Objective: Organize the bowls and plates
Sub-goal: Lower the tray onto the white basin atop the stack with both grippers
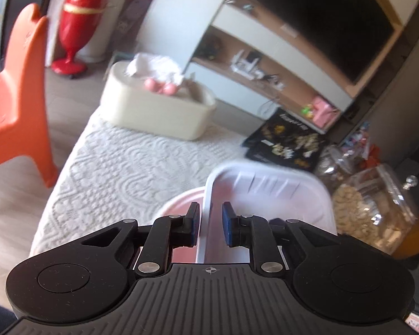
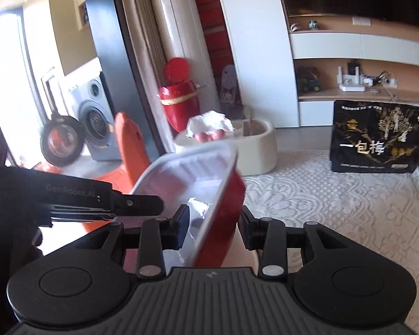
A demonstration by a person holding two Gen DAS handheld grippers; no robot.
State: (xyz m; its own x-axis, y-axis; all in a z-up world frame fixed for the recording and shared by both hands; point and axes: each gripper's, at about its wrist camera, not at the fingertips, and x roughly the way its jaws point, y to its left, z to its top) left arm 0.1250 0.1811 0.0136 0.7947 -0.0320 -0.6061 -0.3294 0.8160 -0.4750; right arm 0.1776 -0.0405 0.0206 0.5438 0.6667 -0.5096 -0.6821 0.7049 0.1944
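A rectangular foil tray (image 1: 279, 203), silver inside and red outside (image 2: 226, 209), hangs tilted above the white patterned tablecloth (image 1: 120, 167). My left gripper (image 1: 211, 223) is shut on its rim at one side; the right wrist view shows that gripper (image 2: 142, 205) at the tray's left edge. On the opposite side, my right gripper (image 2: 215, 224) is shut on the red wall, one pad inside the tray and one outside. A pink bowl (image 1: 178, 203) sits just under the tray, mostly hidden by it.
A beige tub (image 1: 156, 109) with white cloth and pink balls stands at the far end of the table. A black printed box (image 2: 375, 139) and clear snack jars (image 1: 377, 209) sit on the right. An orange chair (image 1: 16, 97) stands left of the table.
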